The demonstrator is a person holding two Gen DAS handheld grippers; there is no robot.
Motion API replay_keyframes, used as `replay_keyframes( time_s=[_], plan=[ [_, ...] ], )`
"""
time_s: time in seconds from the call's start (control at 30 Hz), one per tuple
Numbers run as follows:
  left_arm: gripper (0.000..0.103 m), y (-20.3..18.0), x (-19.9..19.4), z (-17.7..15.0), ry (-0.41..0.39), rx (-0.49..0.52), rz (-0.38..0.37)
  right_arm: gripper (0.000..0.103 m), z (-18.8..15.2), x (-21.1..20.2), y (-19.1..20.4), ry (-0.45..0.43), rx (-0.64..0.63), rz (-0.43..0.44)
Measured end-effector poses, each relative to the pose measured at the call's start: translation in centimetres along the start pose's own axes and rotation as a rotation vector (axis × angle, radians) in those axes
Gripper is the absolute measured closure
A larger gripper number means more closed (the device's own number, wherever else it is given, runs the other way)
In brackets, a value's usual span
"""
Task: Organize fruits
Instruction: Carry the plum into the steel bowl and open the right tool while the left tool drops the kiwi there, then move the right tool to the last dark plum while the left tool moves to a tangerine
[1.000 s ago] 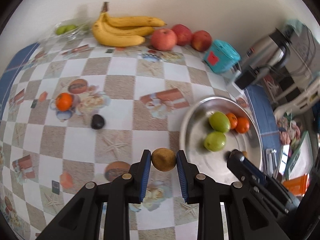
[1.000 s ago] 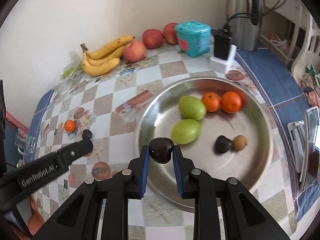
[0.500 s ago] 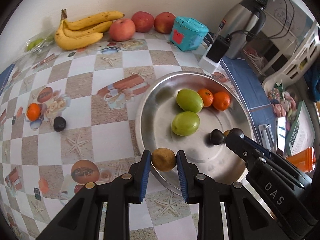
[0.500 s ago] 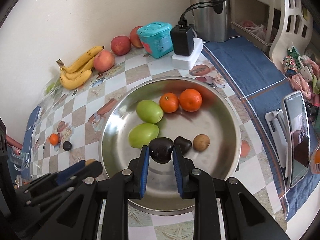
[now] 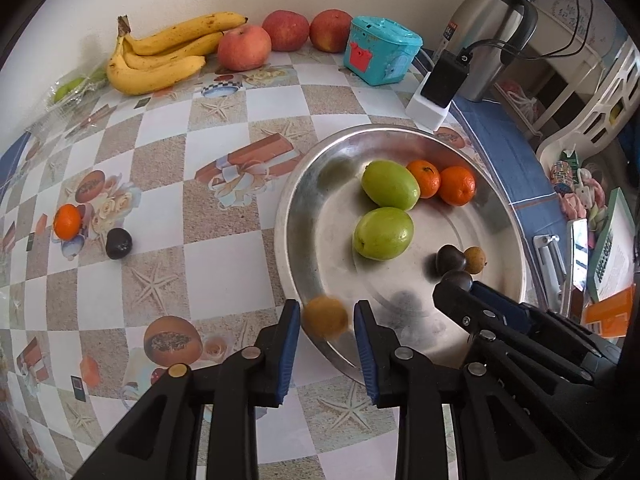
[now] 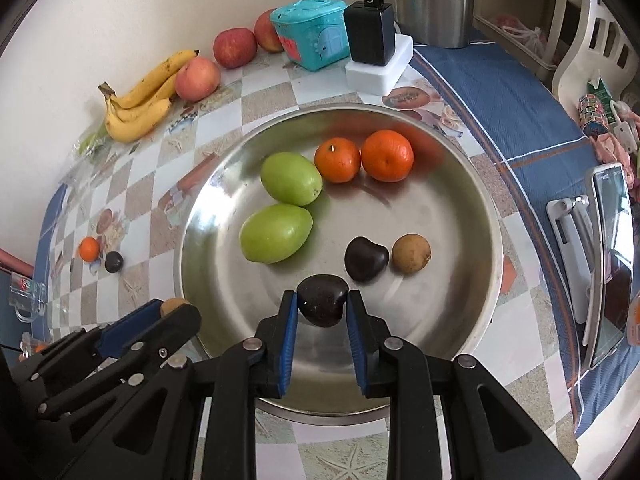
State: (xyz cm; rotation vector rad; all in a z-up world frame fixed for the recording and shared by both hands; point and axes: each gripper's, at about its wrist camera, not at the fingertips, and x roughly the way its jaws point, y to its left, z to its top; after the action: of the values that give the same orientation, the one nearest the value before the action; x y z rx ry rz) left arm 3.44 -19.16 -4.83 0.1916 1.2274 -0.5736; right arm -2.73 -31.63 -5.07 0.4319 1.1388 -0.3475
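- Checkered tablecloth [image 5: 224, 264], printed with starfish, gift boxes and fruit, covers the table against a pale wall; a round metal bowl [image 6: 472, 208] is the landmark on it.
- Inside the bowl lie two smooth green oval fruits [image 6: 276, 233], side by side, and just beyond them two glossy tangerines [image 6: 387, 155] that touch each other.
- Nearer the bowl's middle a dark, almost black, heart-shaped fruit [image 6: 366, 259] sits touching a small round tan fruit [image 6: 411, 253].
- The right gripper [image 6: 322, 312] hangs over the bowl's near part, its blue pads [image 6: 290, 332] narrow and pressed on another dark, glossy fruit [image 6: 322, 300] of the same heart shape.
- The left gripper [image 5: 326, 328] is over the bowl's near left rim; its jaws are opening, and a small tan-orange round fruit [image 5: 325, 316], blurred, is between the pads with a gap on each side.
- Left of the bowl, well apart from it on the cloth, a small tangerine [image 5: 67, 221] and one more dark fruit [image 5: 118, 243] lie near each other.
- Behind the bowl by the wall are a bunch of spotted yellow bananas [image 5: 160, 60], three red apples [image 5: 244, 48] and a turquoise box [image 5: 380, 50].
- Behind the bowl to the right stand a white power block with a black plug [image 5: 440, 88] and a steel kettle [image 5: 492, 28].
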Motion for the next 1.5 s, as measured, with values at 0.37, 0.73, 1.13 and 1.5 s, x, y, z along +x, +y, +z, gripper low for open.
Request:
replay_keyframes(
  time_s=[0.37,0.73,1.13,1.5],
  plan=[
    [0.058,2.4,-0.4,0.4,0.007,-0.075,0.023,0.064,0.4,-0.8,0.3,-0.034,-0.005,-0.012],
    [0.057,9.2,-1.9,0.8,-0.011,-0.267,0.09,0.064,0.5,-0.8,2.0,-0.029,-0.029,0.006],
    [0.057,14.8,-3.6,0.5,-0.037,-0.404,0.095,0.064,0.5,-0.7,6.5,-0.029,-0.094,0.052],
    [0.004,16.7,-3.5,0.0,-0.037,-0.46,0.173,0.031,0.4,-0.2,7.3,-0.034,-0.111,0.034]
  ],
)
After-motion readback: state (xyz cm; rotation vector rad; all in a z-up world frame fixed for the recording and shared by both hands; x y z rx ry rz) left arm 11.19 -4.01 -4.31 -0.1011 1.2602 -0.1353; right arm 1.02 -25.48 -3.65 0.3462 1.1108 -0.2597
